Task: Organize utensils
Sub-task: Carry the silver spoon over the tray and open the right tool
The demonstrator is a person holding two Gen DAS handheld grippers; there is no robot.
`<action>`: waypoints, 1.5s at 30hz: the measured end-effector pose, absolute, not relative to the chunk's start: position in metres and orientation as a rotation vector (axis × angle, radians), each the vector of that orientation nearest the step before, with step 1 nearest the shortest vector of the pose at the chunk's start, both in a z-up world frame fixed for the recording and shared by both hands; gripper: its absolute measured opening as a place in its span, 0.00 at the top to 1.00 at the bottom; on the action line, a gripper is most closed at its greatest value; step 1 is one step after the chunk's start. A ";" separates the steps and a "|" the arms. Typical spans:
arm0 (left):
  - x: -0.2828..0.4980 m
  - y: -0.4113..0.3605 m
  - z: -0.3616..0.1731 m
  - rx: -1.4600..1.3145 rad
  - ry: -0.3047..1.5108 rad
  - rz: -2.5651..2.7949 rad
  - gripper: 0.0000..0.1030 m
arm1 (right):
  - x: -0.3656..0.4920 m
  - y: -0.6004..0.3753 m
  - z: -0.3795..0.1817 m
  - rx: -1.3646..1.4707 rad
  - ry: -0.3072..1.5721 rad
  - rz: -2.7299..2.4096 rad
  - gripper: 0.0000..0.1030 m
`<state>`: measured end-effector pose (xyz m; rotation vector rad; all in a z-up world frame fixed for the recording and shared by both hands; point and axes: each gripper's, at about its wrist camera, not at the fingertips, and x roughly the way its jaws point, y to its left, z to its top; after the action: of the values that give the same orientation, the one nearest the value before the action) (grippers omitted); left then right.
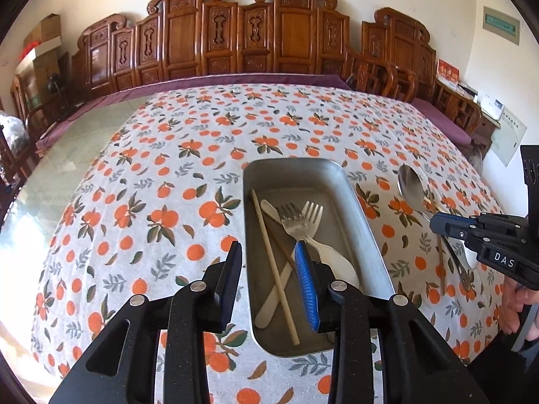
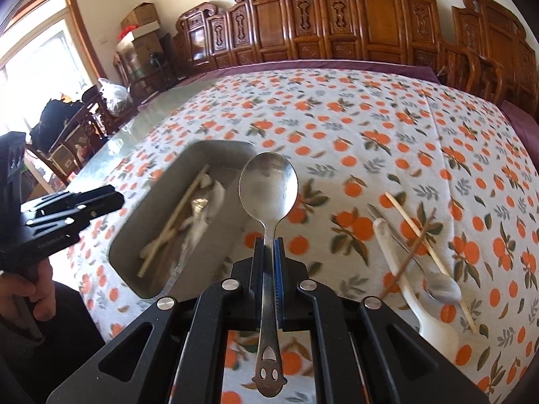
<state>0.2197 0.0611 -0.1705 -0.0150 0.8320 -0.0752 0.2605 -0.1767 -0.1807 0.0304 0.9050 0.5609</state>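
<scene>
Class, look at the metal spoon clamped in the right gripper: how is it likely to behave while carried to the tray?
The spoon looks stiff, so it shouldn't sag. Its polished handle, pinched by the right gripper at mid-length, may slip or pivot. The bowl end probably weighs more, so it may tip.

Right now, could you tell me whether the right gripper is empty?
No, the right gripper is clamped on the handle of a shiny metal spoon.

Both wrist cameras are looking steeply down along their fingers at the table, close above it. Both are sharing the metal tray (image 1: 367, 215) (image 2: 215, 149), lower centre in the left view, centre left in the right.
</scene>
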 end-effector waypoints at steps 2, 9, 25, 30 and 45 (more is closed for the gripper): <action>0.219 0.065 -0.170 -0.024 0.827 -0.076 0.70 | 0.262 -0.164 -0.173 0.034 0.894 0.577 0.93; 0.216 0.077 -0.165 -0.046 0.811 -0.072 0.70 | 0.269 -0.120 -0.153 0.019 0.874 0.628 0.93; 0.215 0.110 -0.172 -0.136 0.840 -0.067 0.70 | 0.295 -0.042 -0.182 -0.012 0.958 0.621 0.93; 0.212 0.113 -0.170 -0.137 0.833 -0.063 0.70 | 0.295 -0.028 -0.199 -0.055 0.989 0.596 0.93; 0.210 0.110 -0.168 -0.121 0.823 -0.058 0.70 | 0.292 -0.027 -0.217 -0.112 1.029 0.552 0.92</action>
<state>0.2103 0.1104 -0.1676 -0.1208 0.8231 -0.0582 0.2923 -0.0273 -0.2168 -0.1119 1.0288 0.5525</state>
